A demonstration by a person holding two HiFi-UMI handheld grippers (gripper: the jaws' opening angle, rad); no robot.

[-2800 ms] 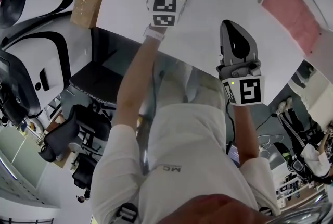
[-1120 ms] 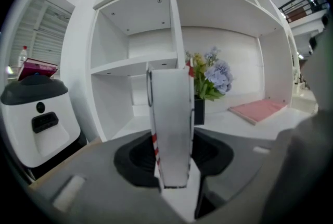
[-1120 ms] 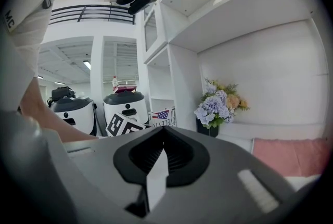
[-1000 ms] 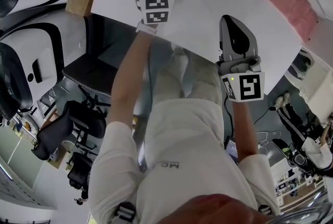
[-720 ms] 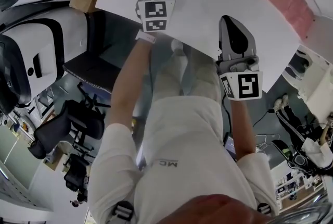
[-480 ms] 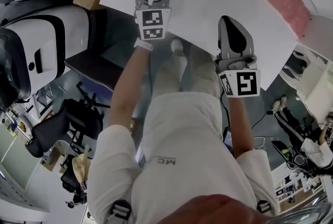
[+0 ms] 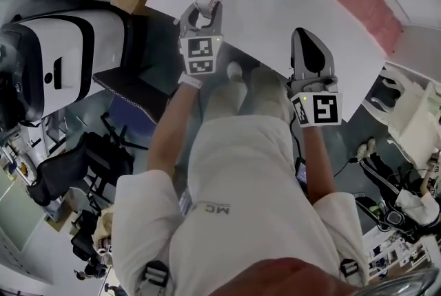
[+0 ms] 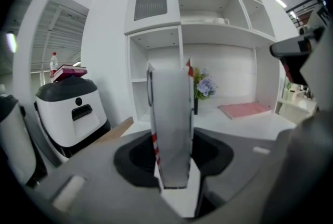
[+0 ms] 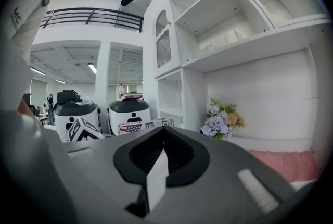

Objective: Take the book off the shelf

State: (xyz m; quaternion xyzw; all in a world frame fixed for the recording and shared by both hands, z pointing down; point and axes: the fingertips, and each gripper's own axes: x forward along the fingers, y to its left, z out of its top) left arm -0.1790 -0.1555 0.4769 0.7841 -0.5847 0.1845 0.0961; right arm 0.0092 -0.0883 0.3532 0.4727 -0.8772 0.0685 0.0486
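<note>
White shelving (image 8: 223,40) rises across the back of the left gripper view, well apart from the book. That gap is my ground for judging the main step done: the book is off the shelf. Below the shelving spreads the white table (image 7: 289,5), with a pink mat (image 7: 368,5) lying flat towards its far right corner. The book (image 8: 170,113), pale-covered with red stripes down one edge, stands upright in the left gripper (image 7: 202,10), whose jaws are clamped on its lower end from both sides. In the head view it sticks out past the jaws over the near edge of the table, touching nothing else that I can see. The right gripper (image 7: 308,40) hangs beside it above the table's edge, jaws together with nothing between them. What is left, as I read it, is at most carrying the book clear or setting it down; the task sentence asks for no more than the removal.

The views divide the evidence. Only the left gripper view shows the grip itself, with the jaws pressing on both covers and the shelving behind. Only the head view shows both grippers at once and how the book lies against the table edge; I cannot make out the shelving there. The right gripper view settles that its own jaws are closed and empty. It also gives the plainest look at a small bunch of flowers (image 9: 221,119) at the back of the table.
</note>
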